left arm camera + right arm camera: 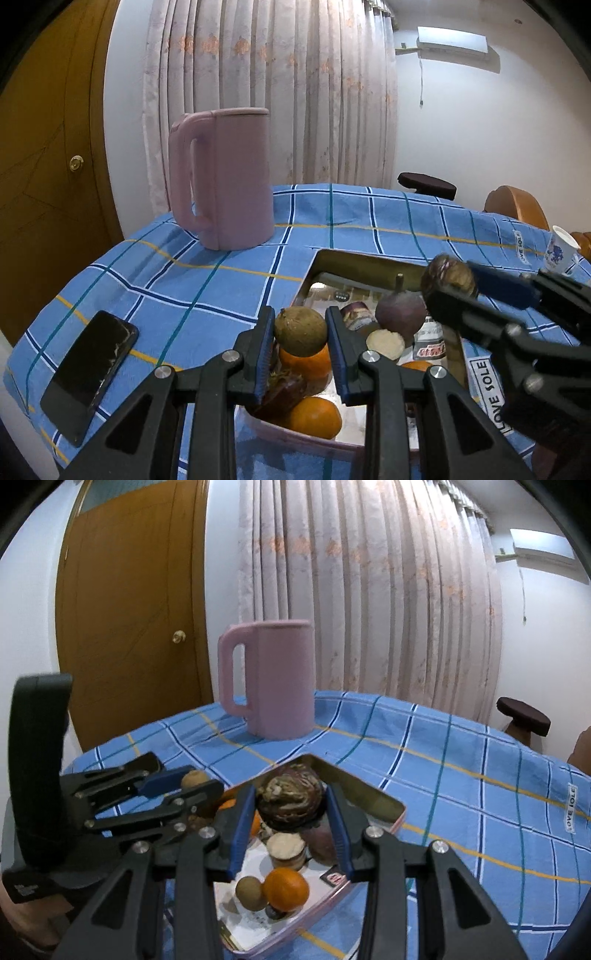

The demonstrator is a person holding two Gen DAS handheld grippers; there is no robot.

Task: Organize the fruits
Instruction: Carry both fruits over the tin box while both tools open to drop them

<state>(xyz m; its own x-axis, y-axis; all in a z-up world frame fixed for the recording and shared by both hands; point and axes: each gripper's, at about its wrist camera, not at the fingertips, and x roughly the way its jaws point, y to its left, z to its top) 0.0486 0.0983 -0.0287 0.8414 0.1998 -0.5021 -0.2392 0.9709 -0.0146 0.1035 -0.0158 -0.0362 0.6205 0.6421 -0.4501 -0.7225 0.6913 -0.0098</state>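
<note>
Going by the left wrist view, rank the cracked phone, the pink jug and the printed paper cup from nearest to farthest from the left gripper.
1. Cracked phone, flat on the cloth just left of the left gripper.
2. Pink jug, upright, farther back and left.
3. Printed paper cup, at the table's far right edge; it and the jug are too close to call.

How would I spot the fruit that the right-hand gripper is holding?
Start at the tall pink jug on the blue checked tablecloth, then look nearer, above the metal tray of fruit. The right gripper clamps a dark round fruit there. Unlike the smooth oranges below, it is wrinkled, purple-brown with pale patches.
</note>
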